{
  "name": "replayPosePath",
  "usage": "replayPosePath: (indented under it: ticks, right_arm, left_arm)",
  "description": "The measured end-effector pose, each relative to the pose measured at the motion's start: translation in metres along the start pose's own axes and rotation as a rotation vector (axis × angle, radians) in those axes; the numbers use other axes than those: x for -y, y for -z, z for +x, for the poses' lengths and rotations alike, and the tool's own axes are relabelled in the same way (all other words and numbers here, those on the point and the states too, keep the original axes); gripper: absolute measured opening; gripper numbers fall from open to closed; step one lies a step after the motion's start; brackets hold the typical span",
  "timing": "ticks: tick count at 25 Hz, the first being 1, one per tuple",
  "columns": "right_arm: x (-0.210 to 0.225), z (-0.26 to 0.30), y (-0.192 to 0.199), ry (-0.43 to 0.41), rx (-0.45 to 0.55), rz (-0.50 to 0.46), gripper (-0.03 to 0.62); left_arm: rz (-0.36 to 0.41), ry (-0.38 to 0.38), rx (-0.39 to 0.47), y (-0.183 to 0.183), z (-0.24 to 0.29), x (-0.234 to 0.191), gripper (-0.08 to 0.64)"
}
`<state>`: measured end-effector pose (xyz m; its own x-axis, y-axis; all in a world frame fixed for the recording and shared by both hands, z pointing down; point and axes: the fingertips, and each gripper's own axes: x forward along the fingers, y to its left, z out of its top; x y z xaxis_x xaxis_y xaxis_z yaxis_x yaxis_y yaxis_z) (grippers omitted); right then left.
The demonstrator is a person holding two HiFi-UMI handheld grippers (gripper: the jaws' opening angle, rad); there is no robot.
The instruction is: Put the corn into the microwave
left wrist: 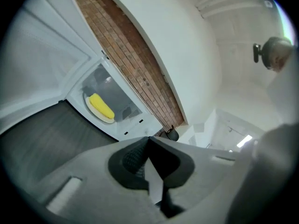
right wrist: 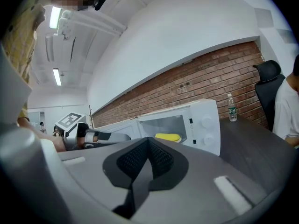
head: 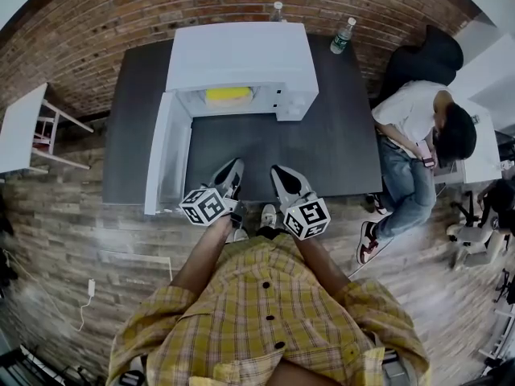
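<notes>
Closest to you, both grippers are held just in front of your plaid shirt (head: 265, 312), over the near edge of the dark table (head: 322, 147). Your left gripper (head: 231, 173) has its jaws pressed together with nothing between them; its own view shows the dark pads meeting at the tips. Your right gripper (head: 282, 180) is the same, jaws together and empty. The right gripper view also catches the left gripper and its marker cube (right wrist: 71, 120) off to one side, which the left gripper view cannot show of itself.

Farther back on the table stands the white microwave (head: 241, 55), its door (head: 165, 155) swung wide open toward your left. The corn (head: 228, 95) lies inside the cavity. From the head view it is only a yellow strip in the opening; the left gripper view looks down into the cavity and shows it lying on a pale plate (left wrist: 96, 114).

Behind the microwave, the head view shows two bottles (head: 343, 35) by the brick wall (head: 121, 14); the right gripper view shows just one. To your right a seated person (head: 410, 119) is beside a black chair (head: 422, 63).
</notes>
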<state>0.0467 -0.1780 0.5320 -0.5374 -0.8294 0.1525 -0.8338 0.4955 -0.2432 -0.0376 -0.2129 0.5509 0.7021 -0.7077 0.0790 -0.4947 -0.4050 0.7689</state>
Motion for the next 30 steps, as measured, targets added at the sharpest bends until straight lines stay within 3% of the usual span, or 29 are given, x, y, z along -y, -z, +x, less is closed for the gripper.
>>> replayPosePath:
  ticks: [15,30]
  right_arm:
    - [-0.005,-0.009,0.01,-0.003,0.008,0.005,0.002]
    - [-0.007,-0.013,0.017,-0.011,-0.007,0.002,0.002]
  left_arm:
    - [0.47,-0.005,-0.116,0.027,-0.019,0.03,-0.003]
    - [0.545,-0.005,-0.135,0.035,-0.025,0.033,-0.003]
